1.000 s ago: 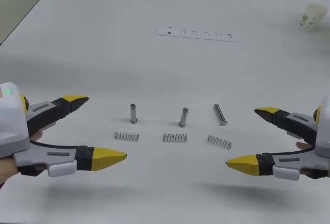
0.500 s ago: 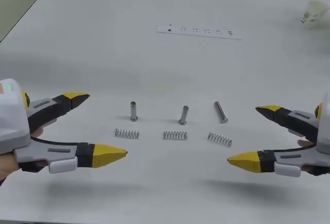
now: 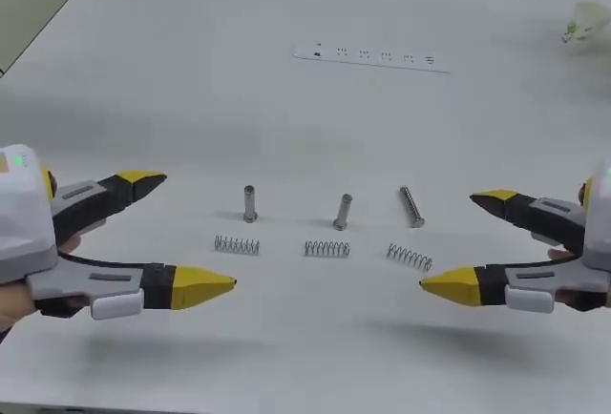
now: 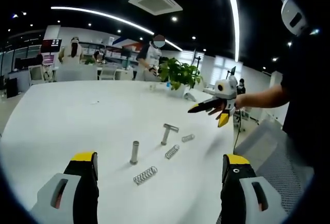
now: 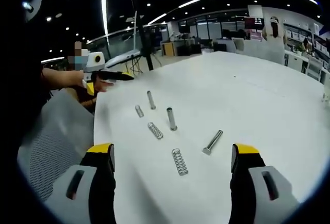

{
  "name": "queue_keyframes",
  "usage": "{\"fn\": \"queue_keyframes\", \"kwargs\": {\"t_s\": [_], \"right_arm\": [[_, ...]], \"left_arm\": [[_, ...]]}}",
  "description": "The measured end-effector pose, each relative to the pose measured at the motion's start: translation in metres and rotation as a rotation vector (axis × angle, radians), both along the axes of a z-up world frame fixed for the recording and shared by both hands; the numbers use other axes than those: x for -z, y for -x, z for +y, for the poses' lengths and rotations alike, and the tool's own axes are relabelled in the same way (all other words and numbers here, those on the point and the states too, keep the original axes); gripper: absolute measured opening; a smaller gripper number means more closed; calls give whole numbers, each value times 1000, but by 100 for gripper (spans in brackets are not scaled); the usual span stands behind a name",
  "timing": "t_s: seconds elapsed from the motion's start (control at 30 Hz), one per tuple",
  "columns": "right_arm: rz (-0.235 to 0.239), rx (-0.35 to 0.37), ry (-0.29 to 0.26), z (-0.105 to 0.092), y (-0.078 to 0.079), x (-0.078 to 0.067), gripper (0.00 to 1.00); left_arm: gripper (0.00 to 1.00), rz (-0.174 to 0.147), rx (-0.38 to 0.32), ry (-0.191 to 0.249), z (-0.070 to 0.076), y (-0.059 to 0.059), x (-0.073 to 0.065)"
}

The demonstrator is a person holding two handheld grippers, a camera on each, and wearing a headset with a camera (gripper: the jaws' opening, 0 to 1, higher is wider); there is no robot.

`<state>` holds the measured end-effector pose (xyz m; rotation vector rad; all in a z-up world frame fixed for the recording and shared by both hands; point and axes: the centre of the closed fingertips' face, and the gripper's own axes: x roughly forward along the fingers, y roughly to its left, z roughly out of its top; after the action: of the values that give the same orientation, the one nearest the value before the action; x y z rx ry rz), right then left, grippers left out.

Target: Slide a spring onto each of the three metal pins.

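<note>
From the head view, your left gripper (image 3: 181,233) and right gripper (image 3: 458,240) hover at either side of the work. Each has its black, yellow-tipped fingers spread wide and holds nothing. Between them, on the pale grey table (image 3: 305,357), three short silver metal pins sit in a row. The left pin (image 3: 249,202) is upright, the middle pin (image 3: 343,211) is upright with a slight lean, and the right pin (image 3: 410,206) lies flat. Just in front of each lies a small coiled wire spring: the left spring (image 3: 237,245), middle spring (image 3: 326,249) and right spring (image 3: 410,258). None of them touches a pin. Farther back lies a long white power strip (image 3: 372,56).

Your right gripper view adds detail on the lying pin: its wider flat head points toward that gripper, with the nearest spring just beside it but apart.

Your left gripper view looks along the row from the other end, with the upright left pin nearest. It also takes in the room beyond the table: a leafy green potted plant (image 4: 178,72) and people (image 4: 152,59) standing near desks.

Each gripper view catches the other gripper across the row, held in a hand with its fingers parted.
</note>
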<state>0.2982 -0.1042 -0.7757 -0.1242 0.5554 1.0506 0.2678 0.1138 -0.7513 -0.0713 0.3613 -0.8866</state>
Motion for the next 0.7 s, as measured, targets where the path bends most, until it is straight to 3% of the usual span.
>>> {"fn": "queue_keyframes", "kwargs": {"t_s": [0.3, 0.7], "right_arm": [[3, 5, 10, 4, -15, -3, 91], [-1, 18, 49, 4, -36, -5, 78]], "left_arm": [[98, -1, -2, 5, 0, -1, 0], [98, -3, -1, 10, -1, -3, -2]]}}
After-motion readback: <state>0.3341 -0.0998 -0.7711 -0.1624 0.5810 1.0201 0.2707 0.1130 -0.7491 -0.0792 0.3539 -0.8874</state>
